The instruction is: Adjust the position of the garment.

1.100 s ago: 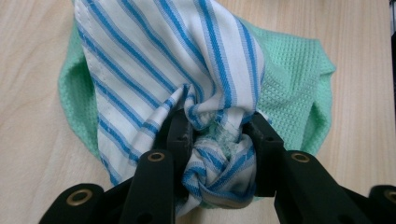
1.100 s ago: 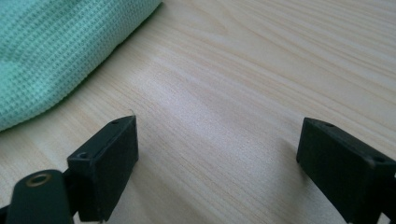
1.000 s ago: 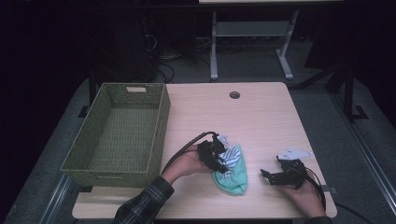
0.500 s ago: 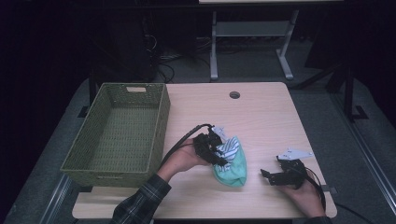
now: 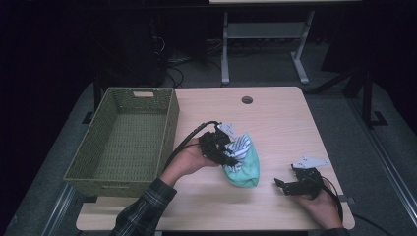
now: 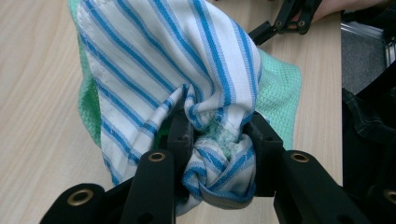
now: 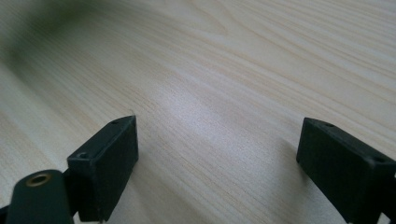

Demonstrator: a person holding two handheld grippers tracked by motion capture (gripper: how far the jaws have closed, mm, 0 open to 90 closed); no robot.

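1. Between the jaws of the left gripper (image 6: 217, 154): a bunched fold of the striped cloth (image 6: 187, 70), white with blue lines, pinched from both sides by the two black pads; a wad of the same fabric bulging out just below the pinch.
2. Beyond those fingertips, away from the camera: the rest of the striped cloth fanning outward, backed by a green waffle-weave cloth (image 6: 278, 93) visible past its right and left edges.
3. Seen from above: left gripper (image 5: 222, 147) held in the left hand (image 5: 189, 160), with the striped cloth (image 5: 239, 145) at its tip and the green cloth (image 5: 243, 172) draped down from the tip to touch the table (image 5: 275, 118).
4. To the left of that gripper, well apart: a green woven basket (image 5: 169, 123) standing on the table's left part.
5. To the right of the held bundle, near but apart from it: right gripper (image 5: 287, 186) in the right hand (image 5: 322, 206), low over the table near its front edge.
6. Along the right gripper's own view: jaws spread wide, right gripper (image 7: 217, 154) holding nothing, bare pale wood between and beyond the two pads (image 7: 114, 158).
7. Top right of the left gripper view: part of the right gripper's linkage, past the far edge of the green cloth.
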